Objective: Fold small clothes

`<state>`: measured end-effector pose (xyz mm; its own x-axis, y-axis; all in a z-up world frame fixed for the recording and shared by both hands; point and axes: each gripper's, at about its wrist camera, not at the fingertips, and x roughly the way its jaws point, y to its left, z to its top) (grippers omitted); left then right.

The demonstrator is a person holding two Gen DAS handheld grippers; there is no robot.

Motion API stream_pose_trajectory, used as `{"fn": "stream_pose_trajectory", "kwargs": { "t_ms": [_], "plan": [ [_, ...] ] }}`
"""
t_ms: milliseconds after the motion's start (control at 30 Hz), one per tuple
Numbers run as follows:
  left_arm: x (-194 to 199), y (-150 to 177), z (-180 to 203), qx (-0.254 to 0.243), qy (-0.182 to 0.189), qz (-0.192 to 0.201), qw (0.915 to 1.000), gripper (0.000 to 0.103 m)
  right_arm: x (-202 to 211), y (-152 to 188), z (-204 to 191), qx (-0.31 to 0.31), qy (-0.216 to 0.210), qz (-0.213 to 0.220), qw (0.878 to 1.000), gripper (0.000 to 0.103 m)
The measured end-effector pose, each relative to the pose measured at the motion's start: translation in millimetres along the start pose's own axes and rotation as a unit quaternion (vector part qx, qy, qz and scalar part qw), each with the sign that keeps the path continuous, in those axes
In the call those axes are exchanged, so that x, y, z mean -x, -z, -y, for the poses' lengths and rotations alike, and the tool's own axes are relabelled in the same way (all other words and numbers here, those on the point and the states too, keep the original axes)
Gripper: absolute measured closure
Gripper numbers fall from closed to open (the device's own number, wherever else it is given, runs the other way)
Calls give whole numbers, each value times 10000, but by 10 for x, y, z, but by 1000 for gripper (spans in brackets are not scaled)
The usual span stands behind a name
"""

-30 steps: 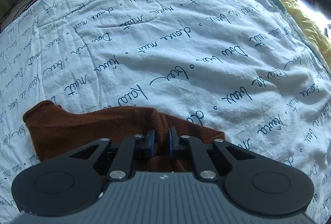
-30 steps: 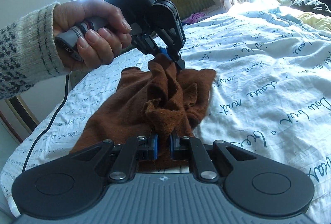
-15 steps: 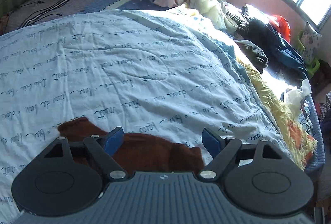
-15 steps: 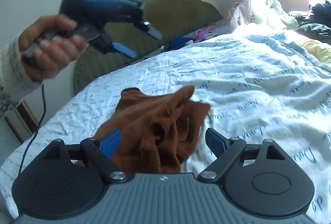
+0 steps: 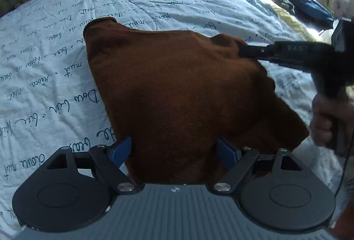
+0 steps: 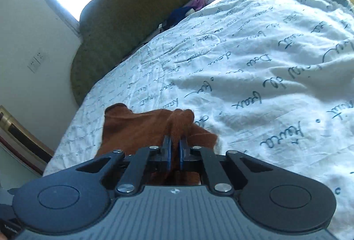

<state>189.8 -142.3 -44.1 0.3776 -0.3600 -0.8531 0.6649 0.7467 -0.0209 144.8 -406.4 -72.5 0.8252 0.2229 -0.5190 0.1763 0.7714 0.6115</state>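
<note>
Here the brown garment (image 5: 181, 89) is lying spread on the lettered quilt (image 5: 55, 76), reaching away from the left gripper (image 5: 174, 151), whose jaws are standing wide and empty over its near edge. The right gripper (image 6: 174, 147) is pinching a far corner; only the left view is showing the whole cloth.

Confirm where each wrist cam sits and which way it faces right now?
Left wrist: on the open left gripper, angled down at the brown garment on the bedspread; shows the right gripper and hand.
Right wrist: on the right gripper, shut on a garment fold, facing the headboard.
Shared: garment, bedspread.
</note>
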Motion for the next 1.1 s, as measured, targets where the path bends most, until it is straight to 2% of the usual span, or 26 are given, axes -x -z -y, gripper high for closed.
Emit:
{"fn": "stream_pose_trajectory", "kwargs": {
  "t_ms": [67, 133, 167, 200, 233, 300, 367, 400, 467, 533, 600, 633, 667, 700, 733, 800, 867, 933, 1033, 1100],
  "plan": [
    [-136, 125, -7, -43, -96, -167, 9998, 9, -14, 31, 126, -40, 244, -14, 9997, 97],
    [-172, 224, -70, 144, -34, -204, 9997, 9, -88, 69, 216, 93, 583, -271, 9979, 97],
    [-123, 249, -110, 238, 9, -181, 9996, 9, -71, 78, 253, -42, 480, -327, 9983, 95],
    [-51, 251, -139, 288, -10, -178, 9994, 9, 24, 78, 228, -93, 520, -236, 9983, 85],
    [53, 251, -154, 338, -31, -92, 9994, 13, 182, 76, 140, 118, 554, -99, 9983, 73],
    [270, 255, -204, 485, -3, 164, 9987, 11, 508, 105, -39, 449, 284, 141, 9985, 70],
    [430, 273, -243, 759, 291, 361, 9960, 8, 769, 207, -271, 819, -236, 155, 9962, 70],
    [445, 277, -250, 885, 497, 400, 9940, 8, 836, 274, -378, 1062, -344, 137, 9937, 70],
    [354, 276, -220, 1010, 694, 341, 9919, 8, 799, 375, -561, 1247, -820, -94, 9888, 70],
    [169, 293, -158, 1026, 568, 132, 9930, 9, 658, 451, -632, 1404, -944, -284, 9852, 72],
    [-10, 357, -62, 759, 196, -3, 9969, 7, 466, 535, -636, 1804, -341, -527, 9816, 73],
    [-87, 405, -66, 772, 142, -48, 9969, 6, 382, 588, -557, 1986, 49, -611, 9782, 73],
    [-87, 452, -79, 753, 188, 114, 9969, 1, 357, 616, -447, 1994, 241, -621, 9777, 70],
    [-84, 467, -71, 674, 147, 129, 9975, 1, 323, 618, -328, 1811, 215, -749, 9804, 56],
    [-41, 471, -72, 628, 84, 108, 9979, 1, 328, 625, -225, 1618, 91, -800, 9835, 56],
    [90, 411, -133, 768, 149, 182, 9968, 7, 424, 582, -265, 1685, 154, -735, 9828, 56],
    [244, 270, -246, 898, 145, 447, 9949, 6, 596, 507, -463, 2072, 243, -346, 9774, 56],
    [343, 43, -342, 930, 165, 814, 9922, 4, 652, 397, -584, 2123, 13, -104, 9771, 56],
    [190, -368, -451, 1064, 160, 940, 9897, 3, 398, 227, -733, 2375, -50, -49, 9714, 57],
    [-84, -552, -512, 1204, 202, 712, 9900, 3, 97, 151, -708, 2349, -41, -266, 9716, 61]
  ]
}}
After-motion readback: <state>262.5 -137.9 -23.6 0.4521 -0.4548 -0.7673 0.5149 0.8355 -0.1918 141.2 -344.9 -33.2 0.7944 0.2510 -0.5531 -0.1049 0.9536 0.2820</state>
